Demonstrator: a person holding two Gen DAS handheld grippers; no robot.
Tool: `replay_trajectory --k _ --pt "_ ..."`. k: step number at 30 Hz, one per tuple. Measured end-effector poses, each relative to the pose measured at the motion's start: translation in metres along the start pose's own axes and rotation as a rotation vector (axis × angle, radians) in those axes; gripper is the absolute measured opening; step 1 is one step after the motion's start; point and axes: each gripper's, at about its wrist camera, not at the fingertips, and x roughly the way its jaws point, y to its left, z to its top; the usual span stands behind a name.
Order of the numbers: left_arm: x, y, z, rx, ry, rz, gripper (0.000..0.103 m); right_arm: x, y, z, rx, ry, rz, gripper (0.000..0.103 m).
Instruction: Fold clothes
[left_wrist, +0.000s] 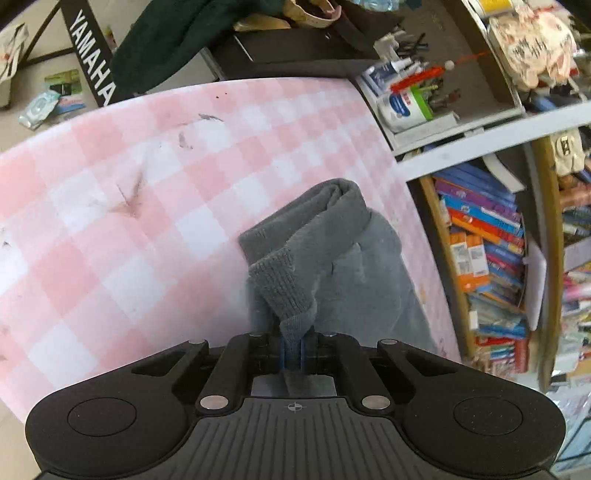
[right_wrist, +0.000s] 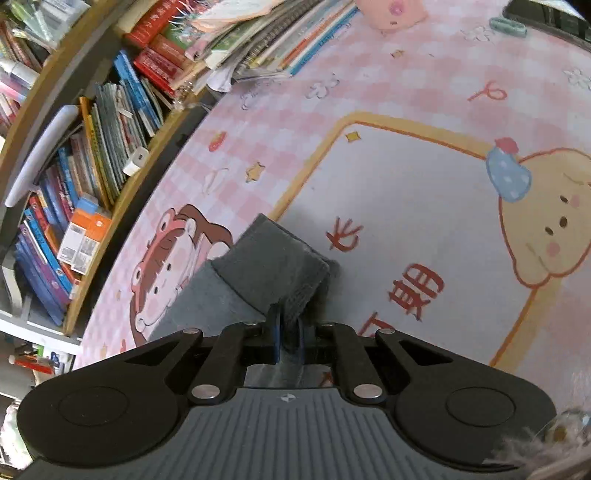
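Observation:
A grey garment (left_wrist: 332, 254) with ribbed knit cuffs hangs bunched above a pink checked surface (left_wrist: 129, 192). My left gripper (left_wrist: 292, 350) is shut on one ribbed cuff, which runs between the fingers. In the right wrist view my right gripper (right_wrist: 290, 339) is shut on another ribbed edge of the same grey garment (right_wrist: 273, 269), held above a pink cartoon-printed mat (right_wrist: 406, 184). The rest of the garment drops out of sight below the grippers.
A bookshelf full of books (left_wrist: 484, 254) stands right of the checked surface and shows at the left of the right wrist view (right_wrist: 74, 206). A stack of books (right_wrist: 251, 40) lies at the mat's far edge. A Yamaha stand (left_wrist: 92, 62) and dark cloth (left_wrist: 173, 40) are beyond.

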Motion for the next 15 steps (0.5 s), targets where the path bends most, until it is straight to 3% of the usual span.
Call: replay_trajectory --k 3,5,7,9,12,15 --pt "-0.004 -0.016 0.008 0.054 -0.023 -0.023 0.006 -0.014 0.029 0.012 -0.118 -0.058 0.039 0.007" --pt "-0.007 -0.025 0.011 0.076 -0.054 -0.067 0.006 -0.039 0.044 0.014 -0.174 -0.166 0.145 0.006" --pt "-0.007 -0.026 0.011 0.088 -0.052 -0.065 0.006 -0.063 0.056 0.017 -0.215 -0.285 0.187 0.005" --pt "-0.006 -0.023 0.009 0.085 -0.046 -0.056 0.006 -0.063 0.054 0.018 -0.233 -0.303 0.109 0.004" --pt "-0.002 -0.011 0.003 0.043 -0.033 -0.034 0.006 -0.033 0.024 0.015 -0.162 -0.188 -0.053 0.004" --pt "-0.003 -0.005 0.001 0.017 -0.031 -0.013 0.008 -0.021 0.004 0.005 -0.114 -0.132 -0.098 0.006"
